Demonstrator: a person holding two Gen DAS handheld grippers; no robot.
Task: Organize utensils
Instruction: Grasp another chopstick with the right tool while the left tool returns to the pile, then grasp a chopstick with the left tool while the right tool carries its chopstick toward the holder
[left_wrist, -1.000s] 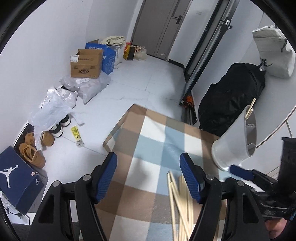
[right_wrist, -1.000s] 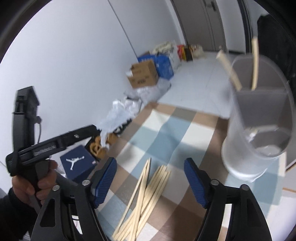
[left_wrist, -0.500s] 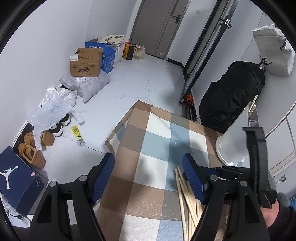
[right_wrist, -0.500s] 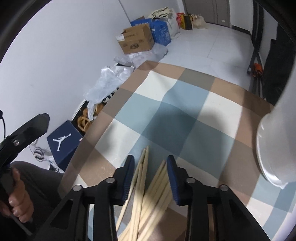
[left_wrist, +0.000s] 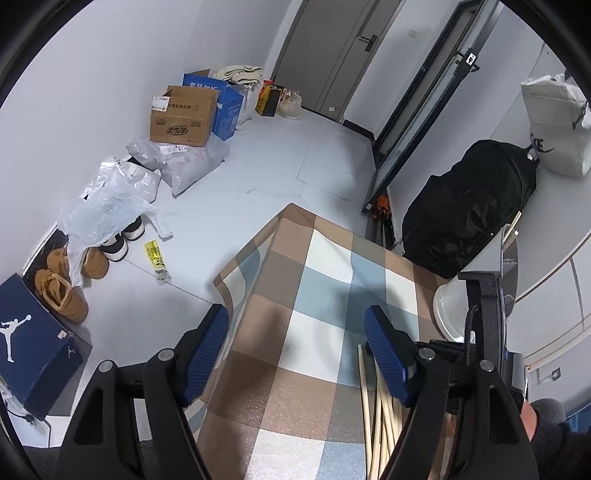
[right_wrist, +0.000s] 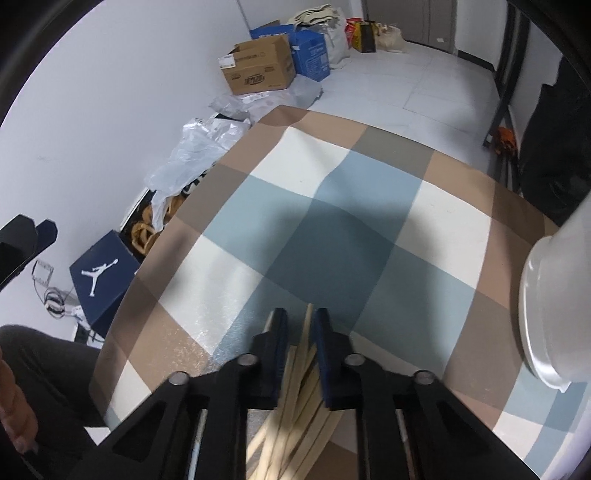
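Note:
Several pale wooden chopsticks (right_wrist: 291, 406) lie in a loose pile on the checked tablecloth (right_wrist: 332, 184). My right gripper (right_wrist: 299, 321) points down over the pile's far end. Its jaws are closing and stand almost together, pinching chopsticks between the blue pads (right_wrist: 280, 332). A white utensil holder (right_wrist: 546, 314) stands at the right with two chopsticks (left_wrist: 513, 229) inside. My left gripper (left_wrist: 295, 317) hovers open above the cloth, left of the chopsticks (left_wrist: 369, 406), with nothing between its fingers. The right gripper's black body (left_wrist: 484, 314) partly hides the utensil holder (left_wrist: 447, 310).
The table's left edge (left_wrist: 236, 280) drops to a tiled floor. There lie cardboard boxes (left_wrist: 184, 118), plastic bags (left_wrist: 107, 206), shoes (left_wrist: 62, 288) and a blue shoe box (left_wrist: 33, 332). A black bag (left_wrist: 465, 206) sits behind the table at the right.
My right gripper dropped from in front of the holder down onto the chopstick pile, and its jaws went from wide open to nearly together. The left gripper stayed put and open.

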